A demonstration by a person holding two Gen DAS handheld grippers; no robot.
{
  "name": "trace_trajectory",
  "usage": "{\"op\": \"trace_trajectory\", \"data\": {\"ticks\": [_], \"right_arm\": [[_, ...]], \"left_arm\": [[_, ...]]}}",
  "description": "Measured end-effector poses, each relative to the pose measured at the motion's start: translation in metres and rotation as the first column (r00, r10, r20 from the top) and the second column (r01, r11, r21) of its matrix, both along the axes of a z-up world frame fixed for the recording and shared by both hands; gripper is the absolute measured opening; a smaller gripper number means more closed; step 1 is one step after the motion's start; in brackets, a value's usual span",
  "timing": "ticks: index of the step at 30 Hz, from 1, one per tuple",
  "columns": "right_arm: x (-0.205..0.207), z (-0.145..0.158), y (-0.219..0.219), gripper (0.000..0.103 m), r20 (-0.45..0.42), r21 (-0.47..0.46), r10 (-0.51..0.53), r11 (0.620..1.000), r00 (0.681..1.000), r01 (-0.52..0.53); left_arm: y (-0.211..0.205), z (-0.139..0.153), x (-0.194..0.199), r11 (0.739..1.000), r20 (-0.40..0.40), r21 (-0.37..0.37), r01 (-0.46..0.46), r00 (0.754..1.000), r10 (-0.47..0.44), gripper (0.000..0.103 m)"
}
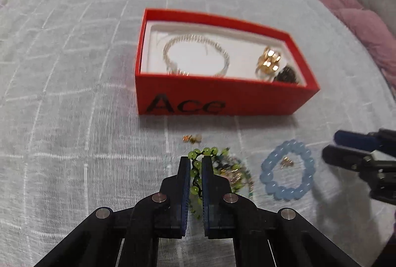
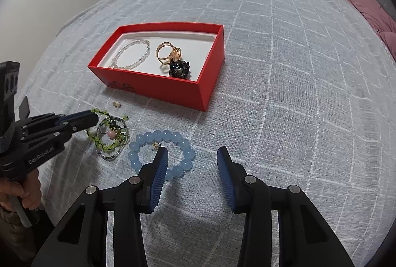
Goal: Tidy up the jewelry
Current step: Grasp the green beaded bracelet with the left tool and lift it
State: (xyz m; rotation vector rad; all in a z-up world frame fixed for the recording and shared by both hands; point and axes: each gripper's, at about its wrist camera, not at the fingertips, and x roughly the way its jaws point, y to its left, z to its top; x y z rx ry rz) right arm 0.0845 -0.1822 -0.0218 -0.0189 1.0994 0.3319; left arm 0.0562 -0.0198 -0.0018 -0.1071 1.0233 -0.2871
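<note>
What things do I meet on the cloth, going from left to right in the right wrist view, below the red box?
Left gripper, shut on the green bead bracelet → blue bead bracelet → open right gripper, holding nothing.

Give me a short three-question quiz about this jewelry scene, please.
1. True or false: the left hand-held gripper is shut on the green beaded bracelet.
2. What lies inside the red cardboard box? A) only rings B) a clear beaded bracelet, gold rings, a dark jewelled piece C) nothing
3. Which ring of pale blue round beads still lies on the grey checked cloth?

Key: 1 true; 2 B; 3 the blue bracelet, below the open right hand-held gripper.
</note>
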Motion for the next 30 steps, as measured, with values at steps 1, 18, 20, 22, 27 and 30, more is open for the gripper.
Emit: {"op": "trace_trajectory", "data": {"ticks": [1,18,20,22,27,30], "right_arm": [[0.000,0.000,0.000,0.043,-0.001,0.000,0.000,1.000,1.000,0.000],[-0.001,-0.007,0.011,0.030,0.005,0.004,0.041,0.999,0.999,-0.041],[-0.003,-0.005,0.016,0.029,0.023,-0.003,0.062,0.998,0.998,-0.062],[-0.006,-0.003,0.021,0.029,0.043,-0.004,0.084,0.996,0.996,-0.084],[-0.009,-0.003,0.032,0.029,0.069,0.003,0.132,0.991,0.989,-0.132],[-0.014,-0.001,0.042,0.029,0.093,-0.020,0.177,0.984,0.980,-0.176]], "left_arm": [[0.001,0.003,0.000,1.000,0.011,-0.015,0.004,1.000,-0.004,0.003],[0.004,0.042,-0.008,0.980,0.159,-0.152,0.125,0.982,-0.101,0.003],[0.010,0.041,-0.005,0.969,0.141,-0.213,0.125,0.985,-0.096,0.003],[0.012,0.037,-0.001,0.971,0.113,-0.215,0.108,0.990,-0.085,0.003],[-0.001,0.035,-0.005,0.966,0.122,-0.199,0.163,0.982,-0.141,0.003],[-0.006,0.027,-0.001,0.994,0.133,-0.007,0.111,0.985,-0.109,0.003]]}}
